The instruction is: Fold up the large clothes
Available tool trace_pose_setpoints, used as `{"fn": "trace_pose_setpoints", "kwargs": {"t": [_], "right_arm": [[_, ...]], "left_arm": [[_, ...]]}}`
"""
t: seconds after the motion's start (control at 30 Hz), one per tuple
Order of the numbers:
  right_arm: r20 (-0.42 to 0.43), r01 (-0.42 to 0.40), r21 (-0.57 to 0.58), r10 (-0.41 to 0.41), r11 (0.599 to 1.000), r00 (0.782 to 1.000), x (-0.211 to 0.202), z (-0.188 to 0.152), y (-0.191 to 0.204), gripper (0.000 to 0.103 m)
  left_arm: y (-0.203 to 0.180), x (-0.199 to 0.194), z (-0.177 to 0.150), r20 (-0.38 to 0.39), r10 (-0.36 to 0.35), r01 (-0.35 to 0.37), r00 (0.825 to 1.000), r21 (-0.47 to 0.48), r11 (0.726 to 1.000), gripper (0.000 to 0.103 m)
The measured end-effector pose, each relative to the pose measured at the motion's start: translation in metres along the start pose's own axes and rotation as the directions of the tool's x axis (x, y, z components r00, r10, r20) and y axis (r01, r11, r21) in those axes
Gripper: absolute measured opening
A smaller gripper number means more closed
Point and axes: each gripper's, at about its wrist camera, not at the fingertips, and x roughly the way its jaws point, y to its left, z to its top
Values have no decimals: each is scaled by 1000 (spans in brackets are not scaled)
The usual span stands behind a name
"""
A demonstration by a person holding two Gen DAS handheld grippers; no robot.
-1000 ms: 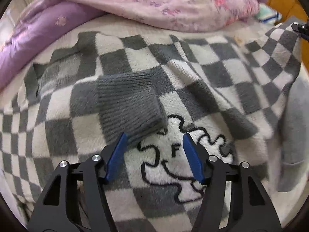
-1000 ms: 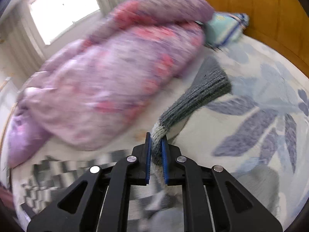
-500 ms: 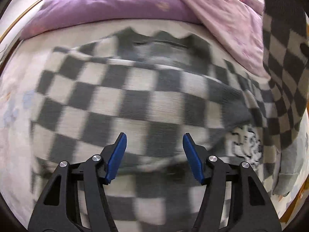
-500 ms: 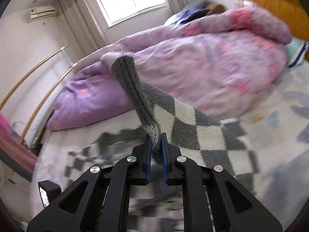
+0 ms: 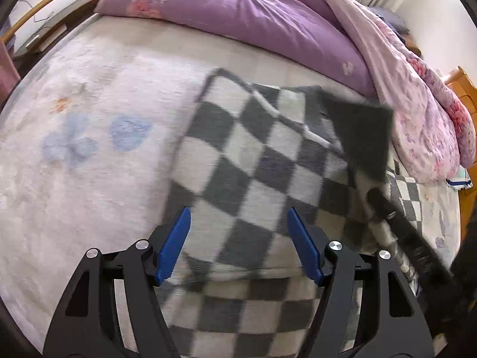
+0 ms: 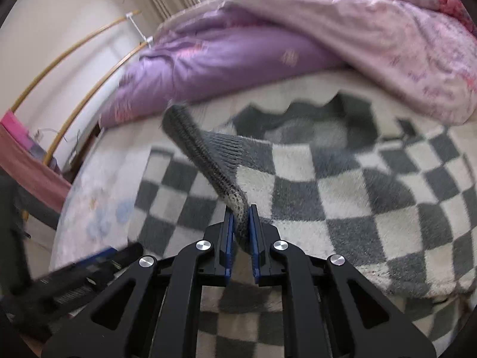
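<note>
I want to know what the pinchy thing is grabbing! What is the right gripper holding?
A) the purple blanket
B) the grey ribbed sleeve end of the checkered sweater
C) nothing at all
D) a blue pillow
B: in the right wrist view the right gripper has its jaws closed on the grey ribbed cuff of the checkered sweater, while the purple blanket lies untouched further back on the bed.

The sweater [image 5: 238, 161] is smeared by motion in both views, and its lower part runs out under the frame edge. The left tongs [image 6: 98, 261] show only as a blurred dark shape in the right view.
</note>
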Motion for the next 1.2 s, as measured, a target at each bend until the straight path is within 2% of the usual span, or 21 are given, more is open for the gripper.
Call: {"fn": "trace_pose_setpoints", "kwargs": {"t": [0.2,0.33,0.53,0.6,0.63,0.67,0.7,0.77,0.87,0.97,1.07,1.13,1.17,1.2], "right_arm": [[-78,24,-27,-26,999,997,32,-26,4,10],[-102,22,-36,-25,999,994,43,-41,7,12],[-140,-2,-48,-5,999,990,52,-42,6,14],[-153,-28,-26,24,999,988,49,-38,4,20],[-155,-42,-17,39,999,987,46,-37,3,30],[-158,-70,0,69,998,985,42,-35,2,44],[-160,-82,5,82,997,984,40,-34,2,49],[-145,-96,-29,91,995,985,27,-32,9,51],[-110,-60,-78,51,995,993,10,-29,11,51],[-78,-12,-84,5,996,997,-5,-22,-7,51],[-63,68,-59,-71,996,995,-14,-15,-45,51],[-61,105,-5,-105,994,993,-20,-12,-80,51],[-58,135,23,-133,991,989,-24,-11,-98,51],[-55,157,44,-154,987,987,-28,-10,-111,51]], "left_arm": [[24,3,-9,-14,4,-4,1000,-38,999,68],[16,7,-12,-6,4,-4,1000,-17,1000,69],[-7,14,-7,-10,-16,16,1000,21,1000,69],[-16,14,-5,-4,-14,14,1000,35,999,69],[-19,14,-4,-3,-12,12,1000,41,999,70],[-23,13,-3,-1,-6,7,1000,48,999,70],[-27,13,-2,-1,-6,6,1000,59,998,70],[-34,10,-1,2,-4,4,1000,71,997,70],[-46,12,3,-11,21,-20,1000,102,995,73],[-58,23,7,-30,29,-25,999,125,992,73],[-68,40,6,-45,29,-22,999,146,989,73],[-70,58,3,-78,72,-58,994,168,984,73],[-70,72,0,-107,125,-103,986,192,976,73],[-68,79,-1,-123,146,-120,982,199,973,72]]}}
